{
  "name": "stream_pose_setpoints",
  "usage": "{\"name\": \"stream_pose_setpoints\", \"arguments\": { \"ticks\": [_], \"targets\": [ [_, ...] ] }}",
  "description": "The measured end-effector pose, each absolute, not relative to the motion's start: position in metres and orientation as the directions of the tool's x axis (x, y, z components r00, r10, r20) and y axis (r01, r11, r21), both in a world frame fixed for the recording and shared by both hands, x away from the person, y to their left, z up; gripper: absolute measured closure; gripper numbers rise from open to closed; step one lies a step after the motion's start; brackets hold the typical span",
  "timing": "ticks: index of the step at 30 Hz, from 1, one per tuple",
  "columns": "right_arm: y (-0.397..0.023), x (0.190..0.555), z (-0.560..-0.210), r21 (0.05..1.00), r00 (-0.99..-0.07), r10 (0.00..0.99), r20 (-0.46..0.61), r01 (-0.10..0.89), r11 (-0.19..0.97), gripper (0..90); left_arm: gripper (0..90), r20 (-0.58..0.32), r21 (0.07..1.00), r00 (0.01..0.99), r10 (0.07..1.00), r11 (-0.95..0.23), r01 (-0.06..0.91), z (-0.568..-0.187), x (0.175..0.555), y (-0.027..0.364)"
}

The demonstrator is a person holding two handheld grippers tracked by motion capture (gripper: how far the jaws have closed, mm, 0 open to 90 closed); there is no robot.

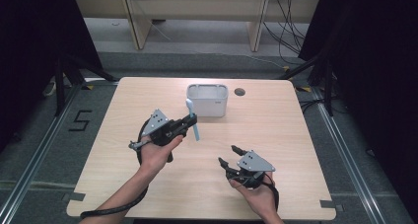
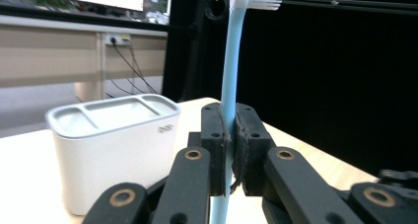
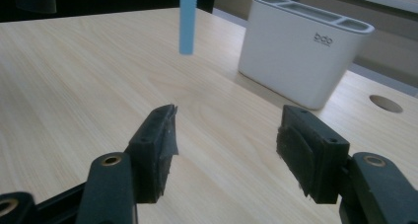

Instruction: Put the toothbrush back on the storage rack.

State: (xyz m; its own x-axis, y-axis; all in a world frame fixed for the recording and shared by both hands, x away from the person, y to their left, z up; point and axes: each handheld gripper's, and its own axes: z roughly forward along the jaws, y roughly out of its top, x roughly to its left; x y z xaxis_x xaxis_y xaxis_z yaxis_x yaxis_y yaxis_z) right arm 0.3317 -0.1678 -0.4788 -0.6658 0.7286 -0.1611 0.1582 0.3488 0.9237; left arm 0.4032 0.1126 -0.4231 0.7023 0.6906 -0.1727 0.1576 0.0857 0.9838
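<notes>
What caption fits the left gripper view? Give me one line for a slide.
Left gripper clamps a light blue toothbrush upright, bristles up, beside the white compartmented holder.

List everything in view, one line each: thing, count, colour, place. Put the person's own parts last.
toothbrush: one, light blue with white bristles, upright, clamped in the left gripper, beside the holder.
holder: one, white, three openings on top, far middle of the table.
table: one, light wood, round hole near the far edge.
left gripper: one, black, shut on the toothbrush.
right gripper: one, black, jaws open, empty, near side.
hands: two, each holding a gripper.
</notes>
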Motion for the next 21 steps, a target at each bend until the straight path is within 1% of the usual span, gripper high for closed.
{"name": "stream_pose_setpoints", "arguments": {
  "ticks": [1,2,4,5,6,9,21],
  "targets": [
    [-0.169,0.331,-0.480,0.927,-0.659,0.738,-0.145,0.170,0.334,39.5,83.5,-0.166,0.985,0.700,0.695,0.085,0.149,-0.424,0.404,0.114],
    [-0.172,0.331,-0.480,0.923,-0.658,0.735,-0.162,0.163,0.349,39.1,83.5,-0.154,0.987,0.698,0.699,0.080,0.137,-0.424,0.406,0.116],
    [-0.174,0.331,-0.482,0.926,-0.649,0.745,-0.152,0.171,0.338,38.4,83.5,-0.133,0.991,0.695,0.707,0.076,0.113,-0.424,0.408,0.118],
    [-0.175,0.330,-0.483,0.925,-0.646,0.751,-0.139,0.185,0.331,38.2,83.5,-0.129,0.991,0.690,0.712,0.077,0.106,-0.425,0.408,0.119],
    [-0.177,0.330,-0.484,0.928,-0.638,0.755,-0.153,0.170,0.332,37.9,83.5,-0.129,0.992,0.687,0.715,0.082,0.100,-0.425,0.409,0.120],
    [-0.182,0.331,-0.486,0.925,-0.630,0.760,-0.158,0.175,0.338,37.1,83.5,-0.120,0.993,0.679,0.724,0.085,0.085,-0.424,0.413,0.123],
    [-0.194,0.329,-0.498,0.928,-0.598,0.793,-0.115,0.220,0.300,36.1,83.4,-0.085,0.996,0.652,0.753,0.085,0.032,-0.418,0.427,0.134]
  ]
}}
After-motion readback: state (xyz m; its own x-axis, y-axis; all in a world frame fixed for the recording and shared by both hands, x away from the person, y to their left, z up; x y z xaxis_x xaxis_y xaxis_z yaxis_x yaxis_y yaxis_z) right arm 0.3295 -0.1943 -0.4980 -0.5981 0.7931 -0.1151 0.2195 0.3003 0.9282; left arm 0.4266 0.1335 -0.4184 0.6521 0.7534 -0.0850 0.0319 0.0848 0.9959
